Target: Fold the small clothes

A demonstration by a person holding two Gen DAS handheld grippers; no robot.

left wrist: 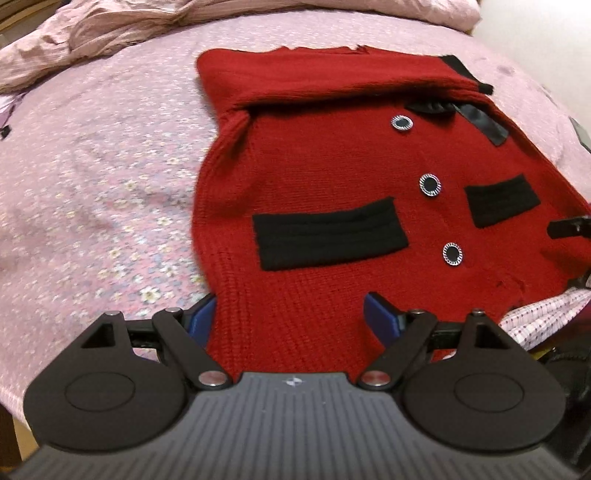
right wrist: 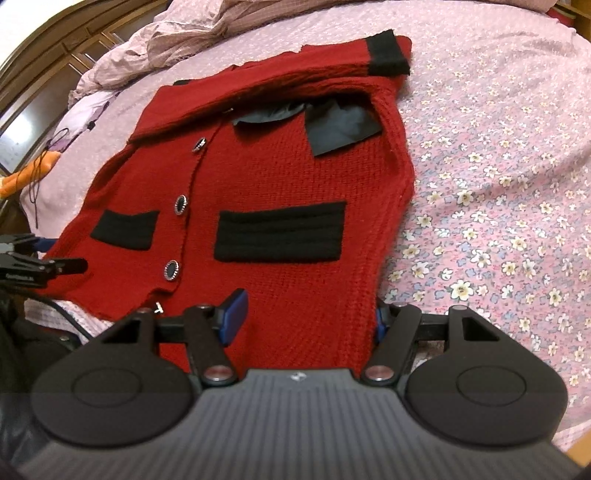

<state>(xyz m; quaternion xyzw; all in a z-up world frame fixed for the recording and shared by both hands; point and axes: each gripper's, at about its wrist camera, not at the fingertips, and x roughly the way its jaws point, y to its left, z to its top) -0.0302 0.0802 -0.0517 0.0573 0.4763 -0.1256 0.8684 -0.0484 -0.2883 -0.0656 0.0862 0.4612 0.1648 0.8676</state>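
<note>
Both tools sit at the near hem of a red knitted cardigan (left wrist: 317,162). The left tool (left wrist: 286,314) has its blue pads spread wide, with the hem's left corner lying between them; the cloth runs over the left pad and stops short of the right one, so the jaws stand apart and whether they pinch anything cannot be told. The right tool (right wrist: 308,314) straddles the hem's right corner in the same way, its pads set apart either side of the knit, with no clear squeeze showing.

Ahead of the tools the cardigan lies flat, front up. Three round black buttons with silvery rims (left wrist: 430,184) run up its middle. Two black knitted pocket bands (right wrist: 280,230) sit either side of the buttons. Farther off, a black satin bow (right wrist: 332,123) sits at the neck. Beyond it, the sleeves lie folded across the chest, one ending in a black cuff (right wrist: 388,51).

No writing can be read on the garment; small print on the left tool, seen from the right wrist, is too blurred to make out.

Under everything is a bed with a pink flowered sheet (right wrist: 491,192). A rumpled pink quilt (left wrist: 110,33) is heaped at its far end, by a dark wooden headboard (right wrist: 55,48).
</note>
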